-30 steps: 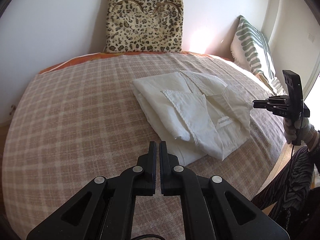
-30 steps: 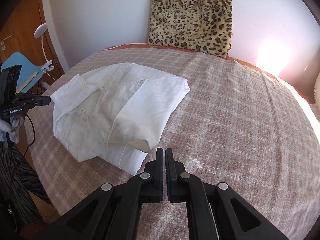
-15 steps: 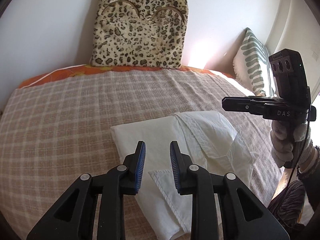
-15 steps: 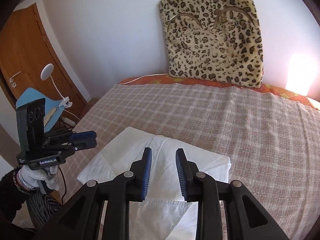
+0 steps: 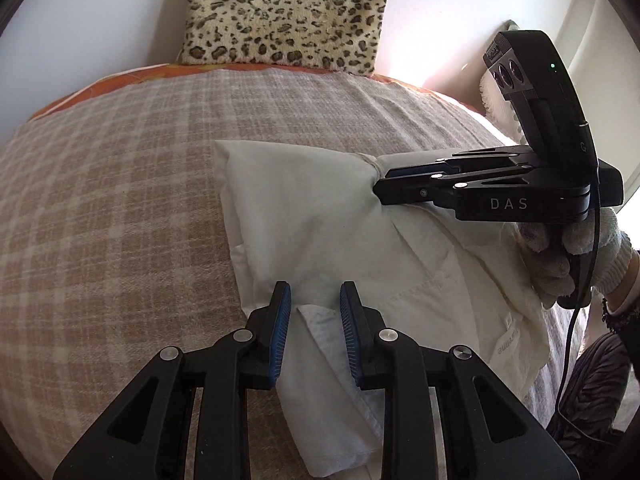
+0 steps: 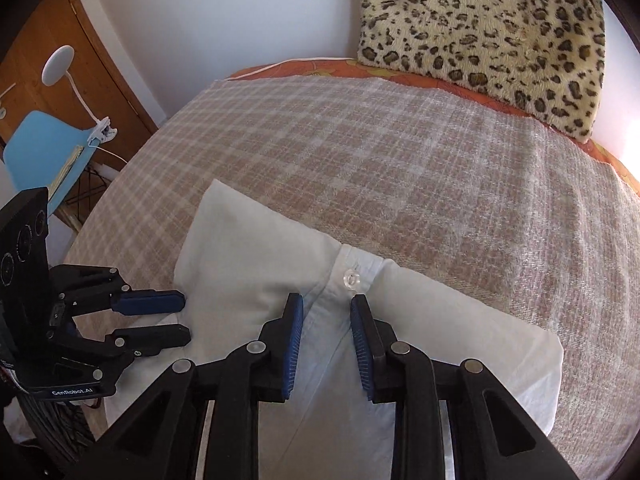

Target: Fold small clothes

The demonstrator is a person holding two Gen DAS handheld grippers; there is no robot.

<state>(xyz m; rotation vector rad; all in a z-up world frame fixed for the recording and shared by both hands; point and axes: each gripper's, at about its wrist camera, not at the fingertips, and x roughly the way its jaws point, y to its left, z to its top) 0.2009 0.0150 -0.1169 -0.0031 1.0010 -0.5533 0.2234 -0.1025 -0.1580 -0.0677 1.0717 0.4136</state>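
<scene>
A bed (image 6: 440,168) under a checked blanket fills both views, a leopard-print cushion (image 6: 480,20) propped against the white wall at its far edge. A wooden door (image 6: 52,40), blue chair (image 6: 44,148) and white clip lamp (image 6: 58,62) stand past the bed's left side. The white shirt (image 6: 256,264), partly folded, lies toward the bed's near edge. This looks like the reach for the next fold. The left gripper (image 5: 314,300) and right gripper (image 6: 326,310) both hover over the shirt, jaws parted and holding nothing. Next, each must descend and pinch an edge cleanly.
</scene>
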